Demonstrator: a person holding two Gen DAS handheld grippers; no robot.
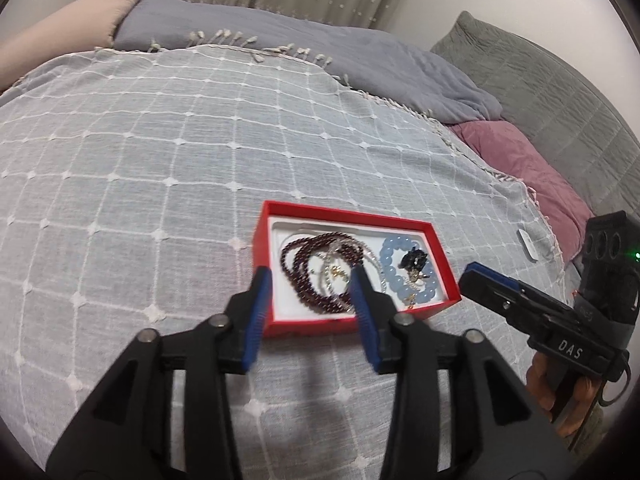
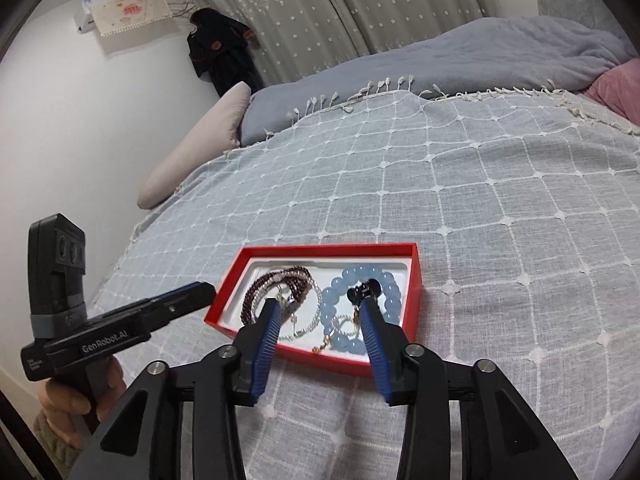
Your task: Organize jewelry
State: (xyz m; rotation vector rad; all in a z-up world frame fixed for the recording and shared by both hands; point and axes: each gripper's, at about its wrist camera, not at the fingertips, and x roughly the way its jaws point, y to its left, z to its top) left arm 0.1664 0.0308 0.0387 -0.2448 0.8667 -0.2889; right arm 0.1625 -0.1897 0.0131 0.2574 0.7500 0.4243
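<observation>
Your left gripper (image 1: 310,280) and right gripper (image 2: 320,308) both gape wide, holding nothing, just short of the red box (image 1: 264,240). All jewelry sits inside it: garnet strand (image 1: 308,256) left, blue bead bracelet (image 1: 394,264) right. Pinch one strand only, lift slowly to avoid tangles.

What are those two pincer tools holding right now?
Nothing. The left gripper and right gripper both hang open above the red box of jewelry.
</observation>
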